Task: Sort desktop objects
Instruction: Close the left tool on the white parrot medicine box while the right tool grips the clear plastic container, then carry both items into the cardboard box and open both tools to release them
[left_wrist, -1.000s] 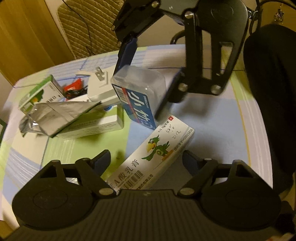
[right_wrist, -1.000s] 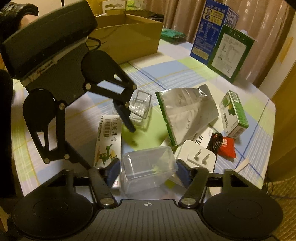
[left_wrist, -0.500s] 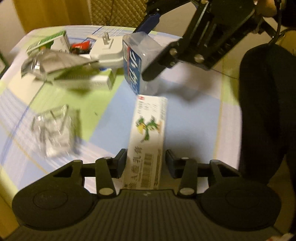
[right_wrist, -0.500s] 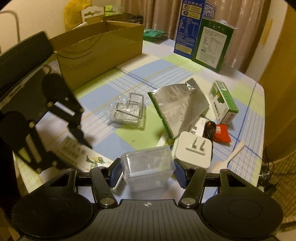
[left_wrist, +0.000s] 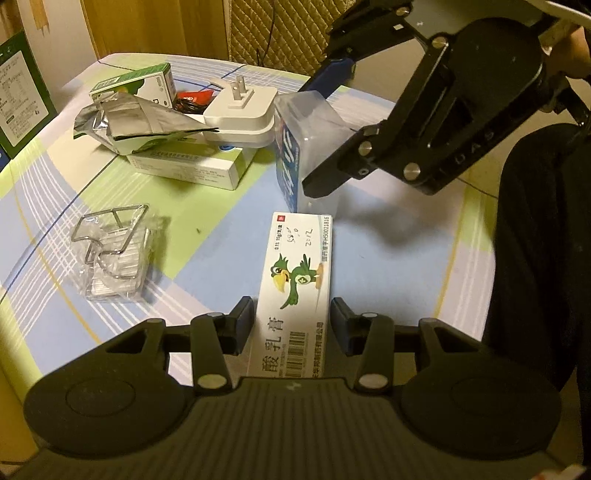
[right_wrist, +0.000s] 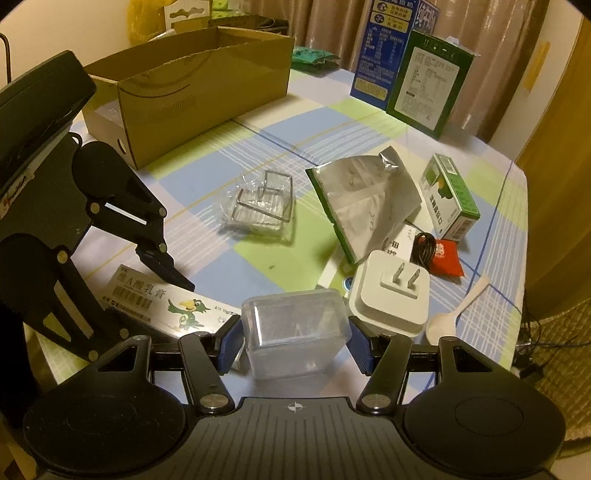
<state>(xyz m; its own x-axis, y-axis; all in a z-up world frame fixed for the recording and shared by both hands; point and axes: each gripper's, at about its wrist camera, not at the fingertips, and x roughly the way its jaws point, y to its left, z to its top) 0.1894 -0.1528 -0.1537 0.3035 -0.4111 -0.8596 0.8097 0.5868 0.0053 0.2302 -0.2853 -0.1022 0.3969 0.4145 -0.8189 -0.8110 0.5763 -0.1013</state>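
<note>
My left gripper (left_wrist: 292, 321) is around a long white ointment box with a green parrot (left_wrist: 299, 284), its pads touching or nearly touching the box's sides; the box lies on the checked tablecloth. It also shows in the right wrist view (right_wrist: 162, 301). My right gripper (right_wrist: 295, 345) is shut on a clear plastic box (right_wrist: 295, 338) with a blue label; it also shows in the left wrist view (left_wrist: 310, 147), standing just beyond the ointment box. An open cardboard box (right_wrist: 192, 85) stands at the back left.
A white plug adapter (right_wrist: 391, 295), a silver foil pouch (right_wrist: 365, 203), a green carton (right_wrist: 450, 195), a red packet (right_wrist: 445, 256), a white spoon (right_wrist: 458, 314) and a clear wire-frame holder (right_wrist: 258, 206) lie around. Tall blue and green boxes (right_wrist: 424, 77) stand behind.
My left gripper has swung round to line up with the ointment box and closed in on its sides. The right gripper still holds the clear box, now low by the table.
</note>
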